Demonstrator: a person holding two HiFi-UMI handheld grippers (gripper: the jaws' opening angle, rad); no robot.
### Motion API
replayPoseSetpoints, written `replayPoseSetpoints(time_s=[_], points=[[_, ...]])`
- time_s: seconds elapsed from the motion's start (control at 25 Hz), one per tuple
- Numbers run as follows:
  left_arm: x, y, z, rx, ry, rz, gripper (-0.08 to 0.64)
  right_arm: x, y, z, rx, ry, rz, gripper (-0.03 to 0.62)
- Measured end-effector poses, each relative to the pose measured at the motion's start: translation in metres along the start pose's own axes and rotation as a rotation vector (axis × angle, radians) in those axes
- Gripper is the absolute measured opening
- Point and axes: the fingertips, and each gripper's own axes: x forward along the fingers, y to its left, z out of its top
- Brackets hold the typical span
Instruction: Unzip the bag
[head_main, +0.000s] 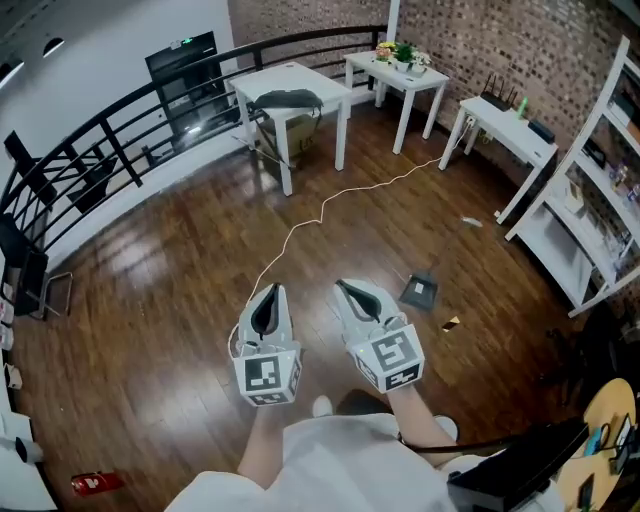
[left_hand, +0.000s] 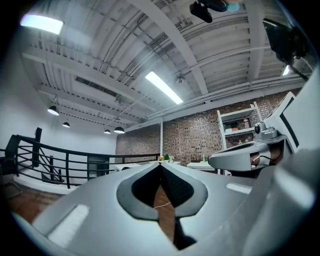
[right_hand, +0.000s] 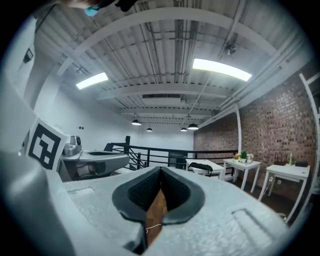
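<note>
A dark bag (head_main: 285, 100) lies on a white table (head_main: 300, 77) far across the room, well away from both grippers. In the right gripper view the bag (right_hand: 201, 167) shows small on that table beyond the jaw tips. My left gripper (head_main: 270, 291) and right gripper (head_main: 346, 286) are held side by side in front of the person, over the wooden floor, pointing towards the tables. Both are shut with nothing between the jaws. In the left gripper view the left gripper (left_hand: 160, 165) has its pads meeting, and so does the right gripper (right_hand: 160, 170) in its own view.
A white cable (head_main: 320, 210) runs across the floor from the far tables. Two more white tables (head_main: 398, 72) stand at the back, and a white shelf (head_main: 590, 220) on the right. A black railing (head_main: 120, 140) borders the left. A dark flat object (head_main: 418, 291) and a red can (head_main: 95, 483) lie on the floor.
</note>
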Motion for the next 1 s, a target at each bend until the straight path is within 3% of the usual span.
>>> replayPoseSetpoints(time_s=[0.28,0.48,0.72,1.0], points=[[0.078,0.024,-0.020,-0.011,0.027,-0.008,0.017,0.077,-0.054,-0.011,0.031,0.001,0.000,-0.012],[0.183,0.051,-0.024,0.009,0.034,-0.010,0.017,0.166,-0.122,-0.005,0.039,-0.017,0.005,-0.012],[0.321,0.089,0.000,0.036,0.005,-0.001,0.017,0.271,-0.218,0.032,0.030,-0.065,0.005,-0.012],[0.427,0.111,-0.009,0.022,0.032,0.015,0.017,0.354,-0.291,0.022,0.071,-0.028,0.036,-0.012]])
